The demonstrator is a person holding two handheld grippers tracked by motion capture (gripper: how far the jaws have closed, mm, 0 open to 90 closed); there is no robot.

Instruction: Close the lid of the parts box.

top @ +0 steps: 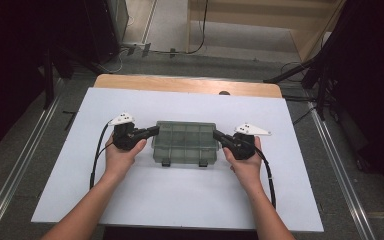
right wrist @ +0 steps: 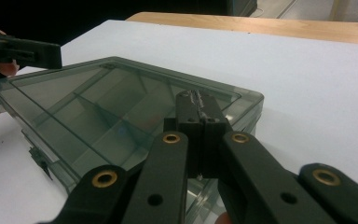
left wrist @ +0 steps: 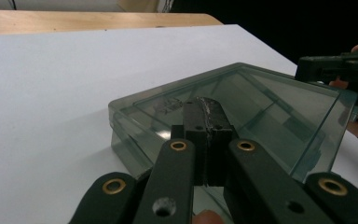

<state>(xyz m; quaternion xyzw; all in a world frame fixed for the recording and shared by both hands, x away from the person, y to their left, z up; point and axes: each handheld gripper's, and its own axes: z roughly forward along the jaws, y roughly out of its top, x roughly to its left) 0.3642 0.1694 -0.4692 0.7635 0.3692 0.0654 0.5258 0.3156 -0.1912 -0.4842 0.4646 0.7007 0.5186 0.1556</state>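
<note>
The box (top: 185,142), a clear compartment case with its lid down and latches fastened, lies mid-table (top: 130,200). The left gripper (top: 152,131) meets the box's left end, the right gripper (top: 218,134) its right end, both jaws clenched empty. Opening probably remains ahead.

High view: fixed above the near edge, facing forward and down over the whole tabletop (top: 180,200). Gripper views: each low, close behind its own jaws, facing inward from opposite ends. Shared: the clear plastic box (top: 185,141), and apparently each other's hand-held gripper.
</note>
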